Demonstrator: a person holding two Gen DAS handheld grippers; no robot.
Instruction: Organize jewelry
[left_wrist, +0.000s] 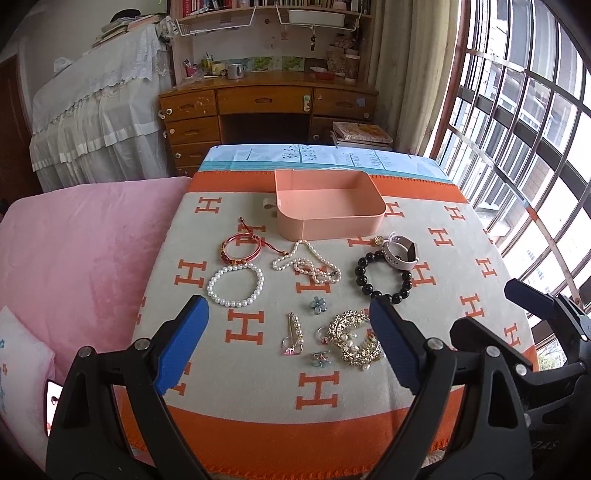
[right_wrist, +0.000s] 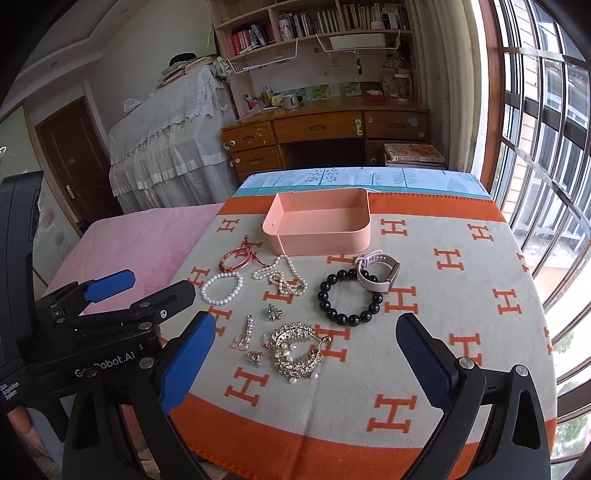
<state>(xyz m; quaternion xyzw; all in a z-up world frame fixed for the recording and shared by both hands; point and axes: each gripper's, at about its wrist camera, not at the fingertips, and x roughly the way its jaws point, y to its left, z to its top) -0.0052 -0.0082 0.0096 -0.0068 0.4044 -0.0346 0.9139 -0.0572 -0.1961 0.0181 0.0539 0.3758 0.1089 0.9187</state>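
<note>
Jewelry lies on an orange-and-grey blanket in front of an empty pink tray (left_wrist: 328, 221) (right_wrist: 317, 240). From left to right I see a red bracelet (left_wrist: 258, 247), a white pearl bracelet (left_wrist: 208, 288) (right_wrist: 204, 295), a pearl necklace (left_wrist: 314, 269) (right_wrist: 280, 280), a black bead bracelet (left_wrist: 360, 273) (right_wrist: 325, 295) and a pink watch (left_wrist: 400, 253) (right_wrist: 376, 273). Nearer lie a flower clip (left_wrist: 317, 305), a pearl pin (left_wrist: 293, 332) and a gold hair comb (left_wrist: 354, 339) (right_wrist: 295, 350). My left gripper (left_wrist: 286, 306) (right_wrist: 155, 284) and right gripper (right_wrist: 306, 321) (left_wrist: 495, 310) hover open above the near edge, both empty.
A pink bed cover (left_wrist: 85, 251) lies left of the blanket. Barred windows (left_wrist: 517, 129) run along the right. A wooden desk (left_wrist: 266, 99) and a stack of books (left_wrist: 362, 134) stand beyond the far end.
</note>
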